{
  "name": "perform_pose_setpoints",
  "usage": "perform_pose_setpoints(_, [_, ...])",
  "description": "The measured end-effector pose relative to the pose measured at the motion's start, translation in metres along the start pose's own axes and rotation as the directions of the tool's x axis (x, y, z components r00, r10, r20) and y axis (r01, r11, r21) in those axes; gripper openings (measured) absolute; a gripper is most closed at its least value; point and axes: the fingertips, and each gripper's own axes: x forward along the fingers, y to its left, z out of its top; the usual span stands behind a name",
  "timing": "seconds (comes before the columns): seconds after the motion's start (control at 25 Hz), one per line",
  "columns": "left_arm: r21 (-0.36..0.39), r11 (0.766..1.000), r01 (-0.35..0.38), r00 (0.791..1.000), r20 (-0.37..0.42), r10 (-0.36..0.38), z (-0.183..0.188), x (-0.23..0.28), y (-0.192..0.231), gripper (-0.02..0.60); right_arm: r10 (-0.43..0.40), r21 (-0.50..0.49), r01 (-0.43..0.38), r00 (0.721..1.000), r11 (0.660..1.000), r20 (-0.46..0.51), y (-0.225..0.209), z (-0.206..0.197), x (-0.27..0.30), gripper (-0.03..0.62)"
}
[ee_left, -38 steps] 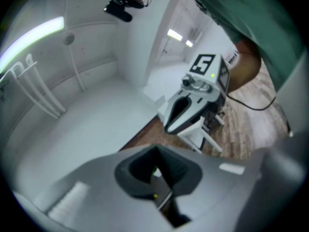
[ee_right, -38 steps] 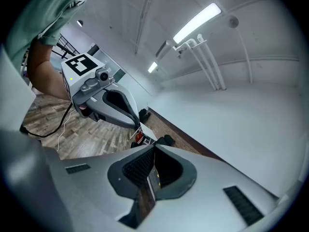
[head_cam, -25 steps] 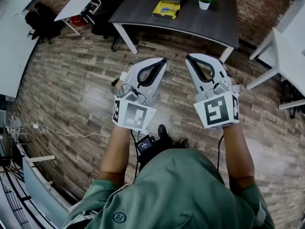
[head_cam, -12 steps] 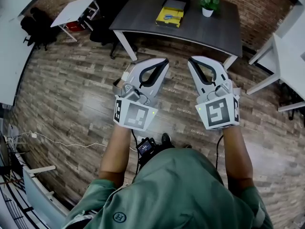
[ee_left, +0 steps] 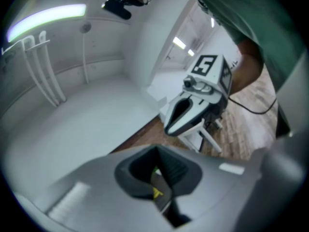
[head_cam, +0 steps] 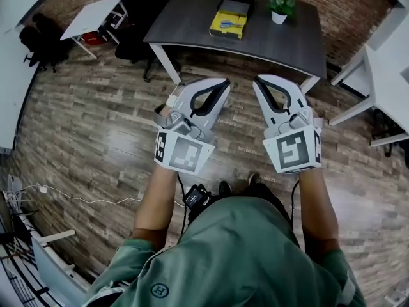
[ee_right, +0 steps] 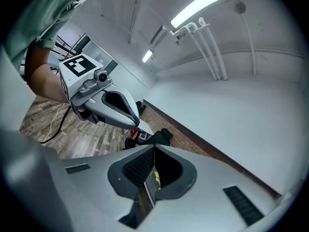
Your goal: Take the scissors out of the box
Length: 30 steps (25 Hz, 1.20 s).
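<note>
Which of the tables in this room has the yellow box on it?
The dark grey table at the head view's top middle: it bears the yellow box and a potted plant. The other tables are white.

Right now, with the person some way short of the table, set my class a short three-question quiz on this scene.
1. True or false: the left gripper and the right gripper both have their jaws closed with nothing between them.
2. Where are the scissors? A: on the floor. B: in the yellow box on the dark table. C: in the right gripper.
3. Fill in: in the head view, to the right of the box on the table stands a potted ____.

Key: 1 true; 2 B; 3 plant.
</note>
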Motion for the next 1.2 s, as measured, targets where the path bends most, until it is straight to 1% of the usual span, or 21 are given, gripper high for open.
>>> perform_pose_setpoints(0.24, [-0.007,1.0,0.01,1.0,-0.007,-0.01,-0.015,0.016,0.005,-0.002,0.003,0.009,-0.003,1.0,1.0,0.002,-0.012,-0.012,0.016,0.008])
perform_pose_setpoints(0.56, [0.002,1.0,0.01,0.999,-0.039,-0.01,-0.034,0.061,0.019,-0.002,0.01,0.032,-0.011,0.999,0.999,0.03,-0.049,-0.037,0.047,0.008])
perform_pose_setpoints(1.0, [-0.017,1.0,0.012,0.997,-0.078,-0.013,-0.069,0.155,0.037,-0.002,0.047,0.067,-0.049,0.998,0.997,0.038,-0.111,-0.099,0.096,0.008])
perform_pose_setpoints(1.2, [-0.006,1.0,0.005,0.993,-0.116,-0.006,-0.079,0.196,0.048,-0.002,0.061,0.082,-0.066,0.996,0.994,0.058,-0.143,-0.124,0.117,0.008])
